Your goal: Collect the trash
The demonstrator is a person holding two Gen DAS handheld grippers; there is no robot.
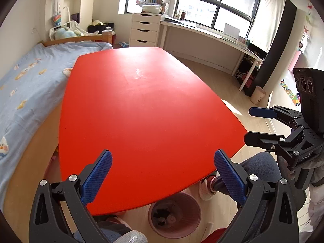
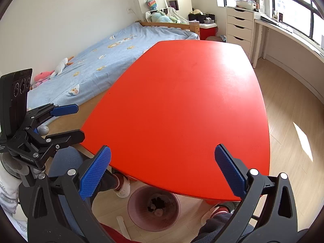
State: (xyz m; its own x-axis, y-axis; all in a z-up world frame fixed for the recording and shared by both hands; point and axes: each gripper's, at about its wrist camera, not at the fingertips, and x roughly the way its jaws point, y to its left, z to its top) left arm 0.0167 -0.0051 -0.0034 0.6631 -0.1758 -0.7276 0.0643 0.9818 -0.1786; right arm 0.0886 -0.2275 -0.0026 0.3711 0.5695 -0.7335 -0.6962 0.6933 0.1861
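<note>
A bed with a light blue patterned sheet [image 2: 121, 48] lies along the white wall, with soft toys [image 2: 60, 65] resting on it. Beyond it stands a white chest of drawers [image 1: 144, 30], just beside a long white desk [image 1: 206, 33] under the black-framed window [image 1: 218, 2]. The floor is pale wooden boards [image 2: 293, 141].

A round pink wastebasket [image 2: 154, 208] stands upright on the wooden floor, partly beneath the red table's near edge, holding dark and pale scraps [image 2: 157, 204].
</note>
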